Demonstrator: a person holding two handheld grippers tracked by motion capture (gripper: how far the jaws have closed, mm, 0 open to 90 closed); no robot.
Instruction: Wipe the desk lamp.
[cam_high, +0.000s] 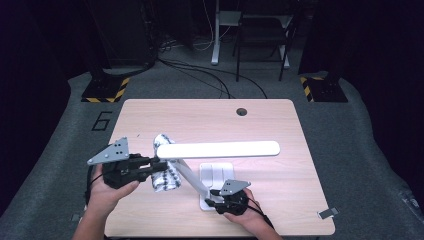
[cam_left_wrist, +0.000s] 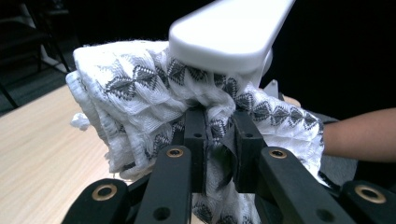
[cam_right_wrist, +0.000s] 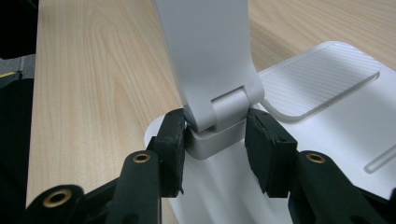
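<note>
White desk lamp standing near counter centre; flat base toward person's side, arm sloping up and left from hinge, long light bar running left–right above counter. Bar's long axis roughly in line with left gripper's reach; near end of bar lying directly above and just ahead of left fingers. White cloth with grey diamond pattern bunched against underside of that bar end, touching it. Left gripper closed on cloth, folds pinched between narrow fingers. Right gripper at foot of lamp arm, fingers set either side of hinge block, left pad touching, right pad close but contact not certain; judged as bracing, not lifting. Left hand the nearer one to bar; probable step: wiping along bar, so coming stroke likely follows bar's length rightward, away from left gripper. Risk, as judgement: sideways push tilting lamp if hinge hold slack.
</note>
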